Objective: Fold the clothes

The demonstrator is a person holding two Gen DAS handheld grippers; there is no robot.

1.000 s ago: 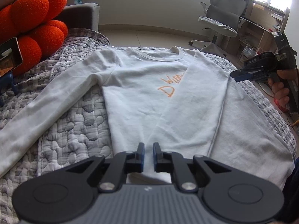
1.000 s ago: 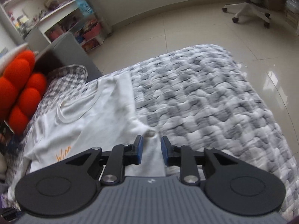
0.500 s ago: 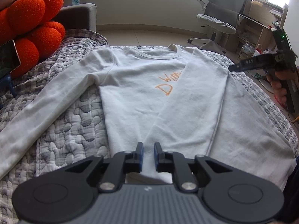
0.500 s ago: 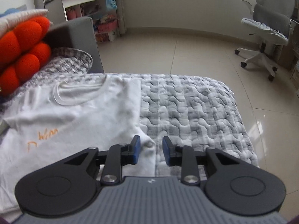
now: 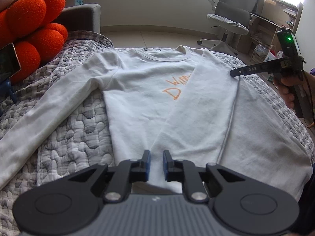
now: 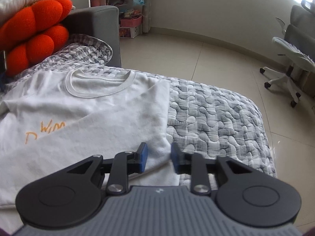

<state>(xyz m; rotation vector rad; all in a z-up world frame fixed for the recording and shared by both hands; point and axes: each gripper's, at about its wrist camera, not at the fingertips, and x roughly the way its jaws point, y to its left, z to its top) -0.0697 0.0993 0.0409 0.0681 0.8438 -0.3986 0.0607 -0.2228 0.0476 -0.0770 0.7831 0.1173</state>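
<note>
Left wrist view: a white long-sleeved sweatshirt (image 5: 141,102) with orange lettering lies flat on a grey quilted cover (image 5: 65,129), its neck toward the far edge. 1 sleeve runs out to the left; the other is folded across the chest. The left gripper (image 5: 156,164) hangs over the hem with a narrow gap between its blue pads and nothing pinched. At the right edge a hand (image 5: 285,90) holds the right gripper (image 5: 234,72) over the folded shoulder.

Right wrist view: the right gripper (image 6: 158,156) has its jaws apart in the frame, having just been closing, with the sweatshirt's (image 6: 94,122) folded edge between them. An orange cushion (image 6: 33,33) sits at the upper left.
</note>
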